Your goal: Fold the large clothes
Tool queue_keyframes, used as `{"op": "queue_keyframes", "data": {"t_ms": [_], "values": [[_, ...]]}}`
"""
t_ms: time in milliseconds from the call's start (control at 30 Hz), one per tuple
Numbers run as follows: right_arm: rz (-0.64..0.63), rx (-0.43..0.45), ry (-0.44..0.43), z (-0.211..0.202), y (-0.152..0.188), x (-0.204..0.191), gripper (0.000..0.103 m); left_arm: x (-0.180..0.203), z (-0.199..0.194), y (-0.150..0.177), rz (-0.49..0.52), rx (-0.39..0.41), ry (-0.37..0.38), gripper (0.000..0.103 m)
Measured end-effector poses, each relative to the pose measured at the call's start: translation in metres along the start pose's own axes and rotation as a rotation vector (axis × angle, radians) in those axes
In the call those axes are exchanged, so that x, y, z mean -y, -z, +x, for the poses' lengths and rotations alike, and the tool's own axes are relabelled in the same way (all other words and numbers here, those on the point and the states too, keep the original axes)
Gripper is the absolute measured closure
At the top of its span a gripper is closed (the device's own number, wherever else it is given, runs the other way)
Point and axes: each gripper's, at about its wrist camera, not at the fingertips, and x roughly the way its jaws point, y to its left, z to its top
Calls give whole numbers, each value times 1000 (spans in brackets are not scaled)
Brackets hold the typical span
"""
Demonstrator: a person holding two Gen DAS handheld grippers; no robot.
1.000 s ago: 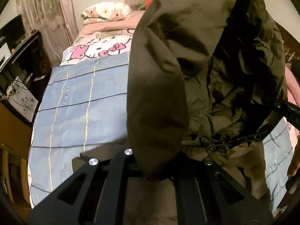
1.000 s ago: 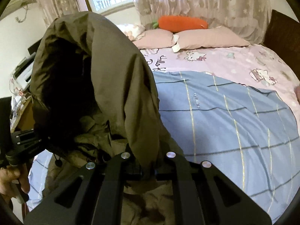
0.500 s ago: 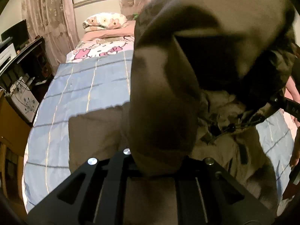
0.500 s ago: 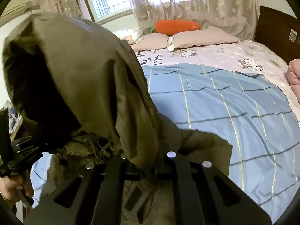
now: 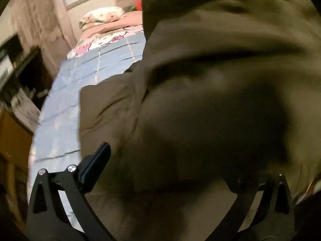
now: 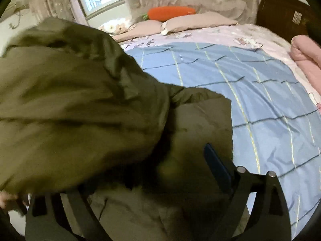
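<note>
Across the bed (image 6: 270,108), which fills most of both views with its blue checked cover (image 6: 260,92) and the pink cartoon sheet (image 5: 94,44) up near the pillows (image 6: 196,21), a big olive-green jacket (image 6: 80,104) is sprawled at the near end, partly lying flat on the cover and partly bunched up into a puffy heap right in front of both cameras. My guess is it's on the bed because that's the only flat surface large enough to spread and fold something this bulky. The fabric looks thick and padded, kind of matte, with soft rounded creases rather than sharp ones, so it'll probably spring back and won't hold a crease easily. It's pretty blurry in both views, so no fine detail. The left gripper (image 5: 180,180) has its jaws spread wide apart with jacket fabric mounded between and over them, but nothing looks pinched, and one finger is mostly buried under cloth. The right gripper (image 6: 140,180) is the same story: jaws gaping wide, one blue-padded finger visible, the other side hidden under the heap, not clamping anything that I can see. Smaller stuff: an orange carrot plushie (image 6: 170,13) sits behind the pillows, and a rolled pink blanket (image 6: 307,54) lies at the far right edge.
</note>
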Motion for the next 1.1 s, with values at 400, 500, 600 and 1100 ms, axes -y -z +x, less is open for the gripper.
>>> {"op": "queue_keyframes", "data": {"t_ms": [400,500,600,1100], "values": [[-71,-13,-128,-98,7,-41,10,-16,-113,14,-184,25,144,2],[-132,-77,-101,-63,1,-71,9,24,-85,-14,-157,-38,179,2],[-182,-155,-24,-13,2,-89,10,53,-45,-33,-104,-59,98,2],[-184,-219,141,145,-48,-73,3,24,123,-101,-36,-148,-196,2]]}}
